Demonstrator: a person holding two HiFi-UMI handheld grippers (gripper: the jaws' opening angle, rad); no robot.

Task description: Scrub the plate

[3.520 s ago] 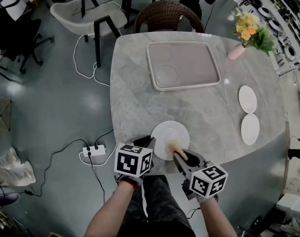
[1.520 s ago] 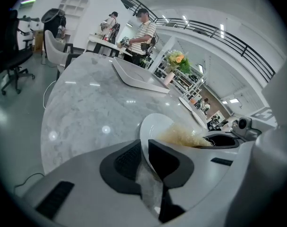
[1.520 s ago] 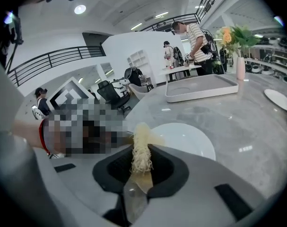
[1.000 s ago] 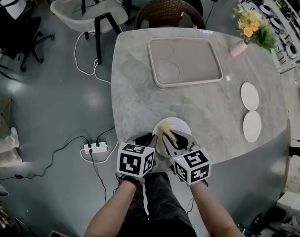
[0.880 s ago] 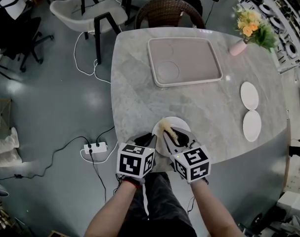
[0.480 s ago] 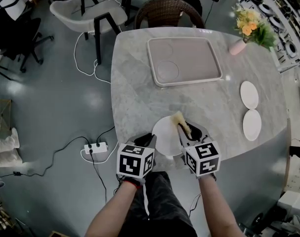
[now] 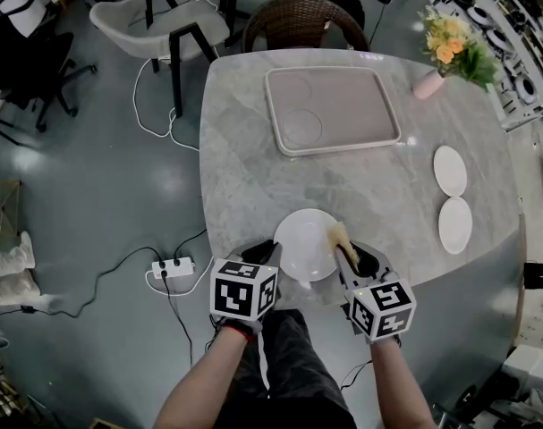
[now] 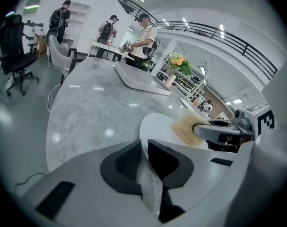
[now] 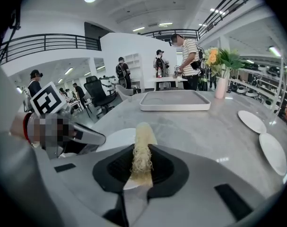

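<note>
Left gripper — clamping on the near-left rim of the white plate, taking the thin edge between its dark ribbed pads, pressing on it from both sides, having just been closing a little tighter. Spreading away from these fingertips toward the far right: the rest of the plate, lying by the near edge of the marble table. Not showing clearly in any view whether sitting flat or tipping.

Right gripper — closing firmly on a pale yellow fibrous scrubber, squeezing its lower part between the pads and leaving the upper part poking out past the fingertips. Resting that free end on the plate's right-hand edge, just ahead of the right fingertips and off to the right of the left ones.

Lying well beyond both pairs of fingertips, across the table: a rectangular tray bearing two round hollows. Lying well to the right of the right fingertips: two small white dishes, side by side. Standing farther off past those dishes, at the table's far right corner: a pink vase of yellow flowers. Standing beyond the tray: a wicker chair. Standing in the distance past the table, in both gripper views: several people. Lying on the floor left of the left fingertips: a white power strip.
</note>
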